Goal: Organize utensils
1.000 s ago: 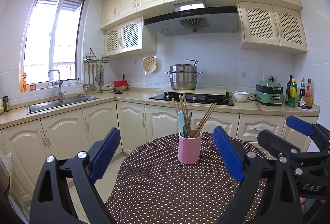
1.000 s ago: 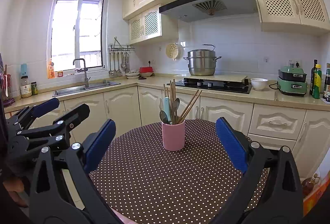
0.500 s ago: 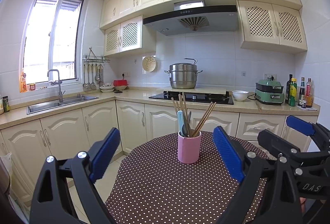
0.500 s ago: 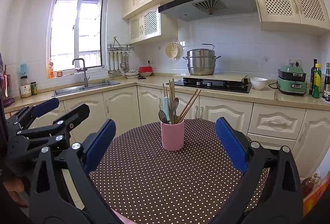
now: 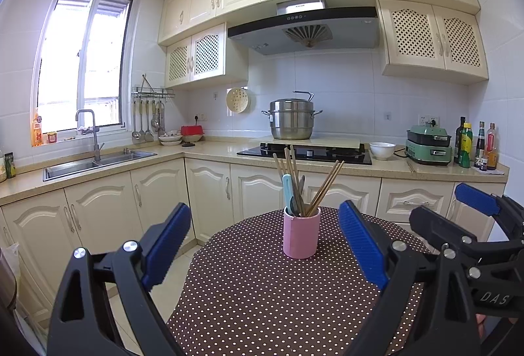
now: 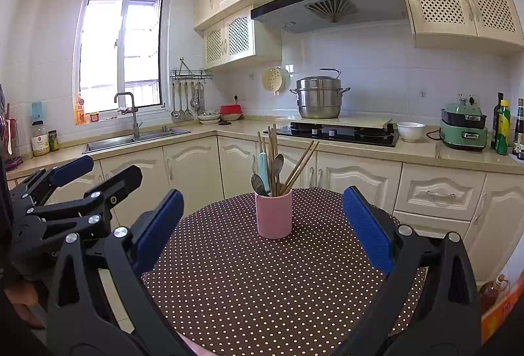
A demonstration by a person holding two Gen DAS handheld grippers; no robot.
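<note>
A pink cup [image 5: 301,236] stands upright on a round table with a brown polka-dot cloth [image 5: 262,297]. It holds wooden chopsticks [image 5: 324,188], metal spoons and a light blue handled utensil [image 5: 287,188]. The cup also shows in the right wrist view [image 6: 274,214], with the chopsticks [image 6: 299,164] and spoons [image 6: 277,164]. My left gripper [image 5: 265,241] is open and empty, held back from the cup. My right gripper [image 6: 262,229] is open and empty, also short of the cup. Each gripper shows at the edge of the other's view.
Cream kitchen cabinets [image 5: 209,192] run behind the table. On the counter are a sink [image 5: 98,161], a hob with a steel steamer pot [image 5: 291,120], a white bowl [image 5: 381,150], a green appliance [image 5: 427,144] and bottles [image 5: 466,144].
Both views have shifted very slightly; the cup sits a touch higher in frame. Both grippers stay open and nothing on the table has moved.
</note>
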